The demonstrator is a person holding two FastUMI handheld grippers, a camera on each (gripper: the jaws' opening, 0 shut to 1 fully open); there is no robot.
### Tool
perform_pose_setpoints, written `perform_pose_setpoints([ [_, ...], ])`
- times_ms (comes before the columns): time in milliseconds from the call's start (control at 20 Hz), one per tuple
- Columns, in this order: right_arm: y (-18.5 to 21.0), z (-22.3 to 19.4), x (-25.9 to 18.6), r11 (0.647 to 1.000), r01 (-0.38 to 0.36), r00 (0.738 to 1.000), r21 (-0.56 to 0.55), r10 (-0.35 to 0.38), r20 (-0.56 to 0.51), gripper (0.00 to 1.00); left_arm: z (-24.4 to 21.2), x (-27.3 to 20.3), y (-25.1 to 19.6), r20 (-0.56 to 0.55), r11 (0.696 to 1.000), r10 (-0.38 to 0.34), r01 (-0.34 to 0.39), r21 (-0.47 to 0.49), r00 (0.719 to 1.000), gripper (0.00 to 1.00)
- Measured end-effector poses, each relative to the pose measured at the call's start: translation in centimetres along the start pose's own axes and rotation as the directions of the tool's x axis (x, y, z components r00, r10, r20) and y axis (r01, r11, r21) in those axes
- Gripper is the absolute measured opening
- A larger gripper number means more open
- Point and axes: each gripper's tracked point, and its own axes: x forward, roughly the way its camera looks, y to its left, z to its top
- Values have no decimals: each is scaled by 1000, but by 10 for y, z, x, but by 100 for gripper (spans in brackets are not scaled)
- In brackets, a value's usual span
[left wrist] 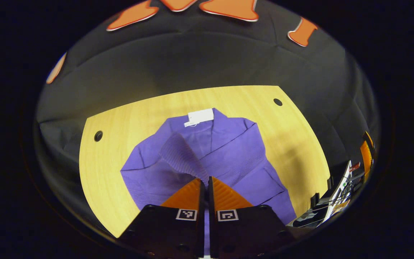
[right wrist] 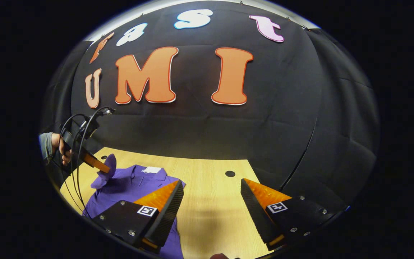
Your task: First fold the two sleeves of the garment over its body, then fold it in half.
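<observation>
A purple garment [left wrist: 228,151] with a white tag at its collar lies on the wooden table [left wrist: 120,126]. My left gripper [left wrist: 206,181] is shut on a purple sleeve [left wrist: 183,154], holding it lifted over the garment's body. In the right gripper view that same left gripper [right wrist: 102,169], held by a hand [right wrist: 61,147], lifts the sleeve [right wrist: 106,172] above the garment [right wrist: 131,187]. My right gripper [right wrist: 212,192] stands open above bare table [right wrist: 210,201], to the right of the garment, with nothing between its fingers.
Two dark round holes [left wrist: 98,136] [left wrist: 277,102] sit in the tabletop near its far corners. Black cloth walls surround the table. Part of the other gripper's body and cables [left wrist: 336,198] shows at the right edge of the left gripper view.
</observation>
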Motion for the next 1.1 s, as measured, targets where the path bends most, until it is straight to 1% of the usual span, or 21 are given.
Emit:
perform_pose_setpoints([
  [150,-13,-8,0,1000,1,1000,4,-1,-15,95,16,27,-41,16,1000,-13,13,25,1000,7],
  [250,-21,-6,-6,1000,9,1000,9,-8,-29,95,23,43,-64,30,999,-13,12,32,999,7],
  [350,-29,-10,-8,1000,17,999,15,-16,-40,95,29,60,-76,48,999,9,-11,45,999,7],
  [450,-36,-11,-9,1000,27,999,16,-27,-41,95,38,72,-82,81,997,45,-50,56,996,7],
  [500,-39,-11,-9,999,29,999,17,-28,-47,95,42,77,-87,91,997,41,-47,55,995,8],
  [550,-38,-14,-7,999,36,998,20,-35,-53,95,40,78,-98,82,998,15,-20,54,997,8],
  [600,-39,-14,-6,999,35,998,25,-33,-56,95,39,79,-106,80,998,-7,3,58,997,11],
  [700,-42,-13,-7,999,39,998,29,-37,-53,95,45,79,-128,102,995,-75,68,70,992,21],
  [750,-42,-13,-7,999,37,998,31,-35,-53,95,47,71,-132,125,993,-102,93,78,987,37],
  [850,-38,-14,-6,999,30,998,30,-29,-54,95,55,56,-133,171,990,-117,102,97,978,69],
  [900,-36,-14,-5,999,30,998,26,-28,-56,95,57,49,-131,195,989,-122,104,103,973,77],
  [1000,-28,-16,-3,1000,18,998,22,-17,-61,95,62,30,-120,256,992,-107,86,93,961,87],
  [1050,-24,-15,-2,1000,11,998,23,-10,-60,95,62,19,-109,286,996,-77,58,74,955,94],
  [1100,-17,-14,-1,1000,1,998,24,0,-59,95,61,8,-98,311,998,-51,37,52,949,99],
])
